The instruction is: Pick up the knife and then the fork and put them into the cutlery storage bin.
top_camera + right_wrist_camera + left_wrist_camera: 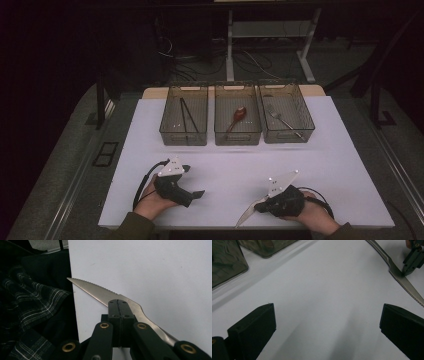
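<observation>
Right gripper (258, 205), jaws clamped on the knife (100, 293) near the worktop's (320, 165) front edge; left gripper (196, 195) wide and empty; best lifted level, blade clear of the edge.

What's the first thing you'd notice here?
A shiny serrated knife clamped in the right gripper, its tip poking over the table's near edge. Behind it stand three see-through bins: chopsticks on the left, a red spoon in the middle, a fork on the right.
</observation>
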`<state>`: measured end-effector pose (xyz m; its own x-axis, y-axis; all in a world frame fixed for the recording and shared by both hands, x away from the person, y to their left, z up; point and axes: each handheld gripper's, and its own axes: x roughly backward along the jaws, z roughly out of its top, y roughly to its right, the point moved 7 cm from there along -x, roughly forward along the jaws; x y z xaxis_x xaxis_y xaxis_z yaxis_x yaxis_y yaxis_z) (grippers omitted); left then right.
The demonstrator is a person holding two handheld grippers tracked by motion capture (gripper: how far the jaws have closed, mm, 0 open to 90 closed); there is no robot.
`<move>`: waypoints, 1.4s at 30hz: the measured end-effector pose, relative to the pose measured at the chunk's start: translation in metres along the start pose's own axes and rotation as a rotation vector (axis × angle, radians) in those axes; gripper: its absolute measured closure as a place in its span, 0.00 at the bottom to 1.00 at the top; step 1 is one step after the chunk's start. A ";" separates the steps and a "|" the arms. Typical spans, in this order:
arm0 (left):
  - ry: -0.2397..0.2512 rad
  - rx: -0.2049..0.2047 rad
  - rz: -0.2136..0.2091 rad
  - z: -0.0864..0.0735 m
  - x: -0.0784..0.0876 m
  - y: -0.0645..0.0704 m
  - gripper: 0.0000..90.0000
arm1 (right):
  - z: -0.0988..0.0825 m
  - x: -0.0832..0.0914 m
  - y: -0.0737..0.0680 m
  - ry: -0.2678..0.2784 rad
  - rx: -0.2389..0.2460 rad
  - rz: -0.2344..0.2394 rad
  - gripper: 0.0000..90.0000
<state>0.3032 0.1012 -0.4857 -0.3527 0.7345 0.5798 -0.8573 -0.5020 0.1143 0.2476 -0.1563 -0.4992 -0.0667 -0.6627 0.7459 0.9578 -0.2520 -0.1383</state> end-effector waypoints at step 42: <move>-0.001 0.001 -0.005 0.000 0.000 0.000 0.00 | 0.039 0.001 0.038 0.006 -0.167 -0.083 0.80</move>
<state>0.3031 0.1010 -0.4858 -0.3479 0.7367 0.5799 -0.8589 -0.4984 0.1178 0.2951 -0.1392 -0.4778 -0.1457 -0.6392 0.7551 0.8893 -0.4191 -0.1832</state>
